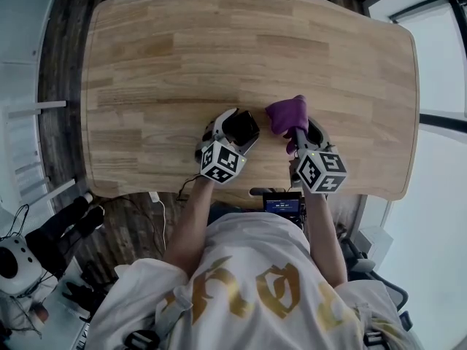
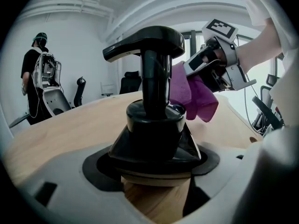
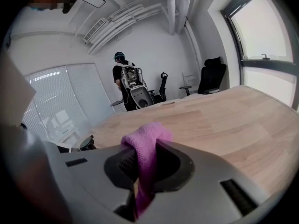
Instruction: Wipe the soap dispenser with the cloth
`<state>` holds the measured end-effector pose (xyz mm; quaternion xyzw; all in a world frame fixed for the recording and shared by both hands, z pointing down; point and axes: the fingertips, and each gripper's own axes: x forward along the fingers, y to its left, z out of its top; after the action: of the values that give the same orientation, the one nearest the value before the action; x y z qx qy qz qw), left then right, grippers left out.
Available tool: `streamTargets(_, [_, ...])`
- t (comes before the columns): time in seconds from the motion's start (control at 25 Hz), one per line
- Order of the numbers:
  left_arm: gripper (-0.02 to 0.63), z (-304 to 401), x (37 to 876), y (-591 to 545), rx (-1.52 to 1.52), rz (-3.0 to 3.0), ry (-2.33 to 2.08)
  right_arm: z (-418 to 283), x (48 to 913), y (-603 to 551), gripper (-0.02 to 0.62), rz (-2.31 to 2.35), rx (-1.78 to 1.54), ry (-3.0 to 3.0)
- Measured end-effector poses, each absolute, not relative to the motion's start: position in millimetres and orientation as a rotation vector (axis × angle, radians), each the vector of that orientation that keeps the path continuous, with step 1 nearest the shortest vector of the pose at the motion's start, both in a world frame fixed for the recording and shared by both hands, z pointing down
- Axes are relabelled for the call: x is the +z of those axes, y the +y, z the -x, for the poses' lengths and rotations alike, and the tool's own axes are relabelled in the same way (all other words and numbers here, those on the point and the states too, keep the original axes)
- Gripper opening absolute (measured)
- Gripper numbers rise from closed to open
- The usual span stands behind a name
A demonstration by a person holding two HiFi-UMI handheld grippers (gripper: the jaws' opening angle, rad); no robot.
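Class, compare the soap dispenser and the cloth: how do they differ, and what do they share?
The soap dispenser is glossy black; the cloth is fuzzy purple. The dispenser is rigid with a pump head; the cloth is limp and bunched. The left tool grips the dispenser, the right tool the cloth. Both are clamped in jaws.

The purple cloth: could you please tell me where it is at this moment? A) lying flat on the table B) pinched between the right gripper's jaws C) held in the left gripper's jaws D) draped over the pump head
B: in the right gripper view, the purple cloth is clamped between the jaws of the right gripper, while the left gripper grips the soap dispenser.
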<state>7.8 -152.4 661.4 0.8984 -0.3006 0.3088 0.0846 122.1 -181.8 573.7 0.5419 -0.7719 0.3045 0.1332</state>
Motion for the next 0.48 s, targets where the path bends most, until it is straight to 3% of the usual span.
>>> streamTargets(0.48, [0.364, -9, 663, -145, 0.963, -2.71, -0.798, -112, 563, -186, 0.034, -1.527, 0.832, -2.261])
